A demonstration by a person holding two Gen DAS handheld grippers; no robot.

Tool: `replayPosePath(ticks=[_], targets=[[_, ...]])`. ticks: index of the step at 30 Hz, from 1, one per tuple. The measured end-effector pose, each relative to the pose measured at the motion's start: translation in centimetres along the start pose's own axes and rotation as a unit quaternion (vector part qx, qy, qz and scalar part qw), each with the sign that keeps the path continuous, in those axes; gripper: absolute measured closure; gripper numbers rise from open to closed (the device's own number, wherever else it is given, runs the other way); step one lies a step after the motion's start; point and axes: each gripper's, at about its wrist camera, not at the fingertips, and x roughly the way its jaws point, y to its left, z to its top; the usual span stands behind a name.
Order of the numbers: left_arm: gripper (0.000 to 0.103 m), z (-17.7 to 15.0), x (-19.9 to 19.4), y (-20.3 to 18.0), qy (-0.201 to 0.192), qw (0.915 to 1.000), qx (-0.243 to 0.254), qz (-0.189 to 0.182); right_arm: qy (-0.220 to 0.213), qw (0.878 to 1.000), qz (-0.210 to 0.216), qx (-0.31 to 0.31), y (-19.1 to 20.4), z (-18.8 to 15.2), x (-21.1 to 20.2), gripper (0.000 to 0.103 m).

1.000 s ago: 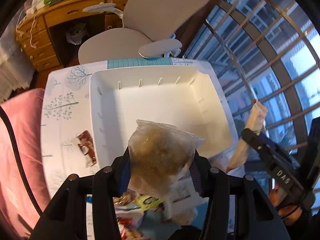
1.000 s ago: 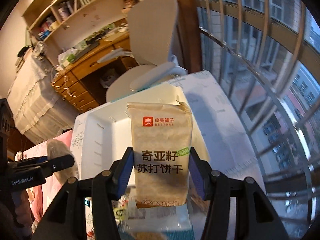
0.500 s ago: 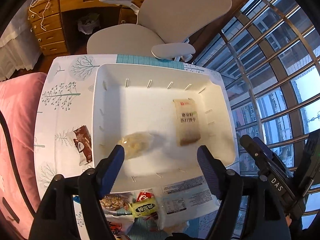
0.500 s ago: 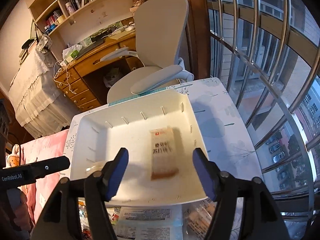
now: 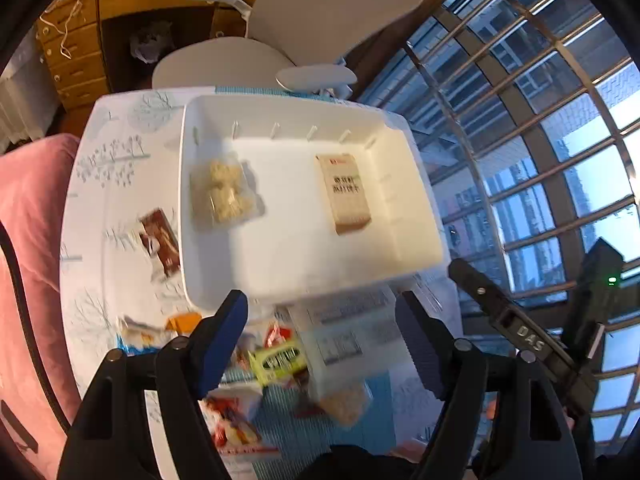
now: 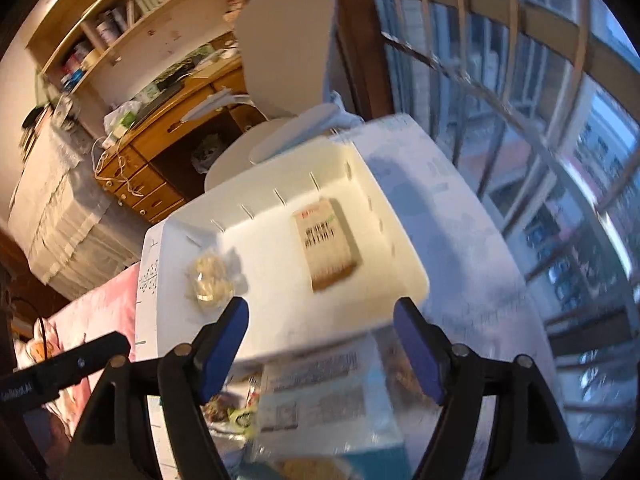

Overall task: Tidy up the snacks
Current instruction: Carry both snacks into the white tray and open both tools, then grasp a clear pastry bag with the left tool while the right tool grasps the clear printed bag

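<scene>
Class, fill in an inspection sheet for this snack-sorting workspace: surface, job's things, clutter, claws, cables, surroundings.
Surface: table under a tree-print cloth.
Job's things: white bin holds a clear bag of pale snacks on its left and a tan cracker packet on its right, lying apart.
Clutter: brown wrapper on the cloth beside the bin; mixed snack packets heaped on the table's near side.
Claws: left claw open, empty; right claw open, empty.
Cables: white cord hanging over the wooden desk.
Surroundings: office chair, barred window, pink cushion.
</scene>
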Motion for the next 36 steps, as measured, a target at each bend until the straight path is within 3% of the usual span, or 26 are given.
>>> replayPosePath(ticks=[8, 14, 23, 32, 36], targets=[[0.026, -3.9, -0.7, 1.0, 0.02, 0.9997, -0.006, -0.013, 0.028, 0.999, -0.013, 0.028, -1.6, -4.4, -1.2, 0.028], [0.026, -6.4, 0.1, 1.5, 0.052, 0.9971, -0.036, -0.044, 0.059, 0.998, -0.033, 0.001, -2.6, -7.6, -1.5, 0.028], [0.026, -9.1, 1.1, 0.2, 0.07, 0.9961, -0.054, 0.001, 0.083, 0.995, -0.046, -0.034, -5.4, -9.7, -1.2, 0.028], [0.026, -11.6, 3.5, -1.5, 0.077, 0.9873, -0.128, 0.054, 0.073, 0.985, -0.027, -0.154, -6.7, -9.1, -0.8, 0.028], [0.026, -12.5, 4.7, -2.6, 0.077, 0.9822, -0.153, 0.076, 0.064, 0.977, 0.004, -0.204, -7.3, -8.7, -0.9, 0.028]])
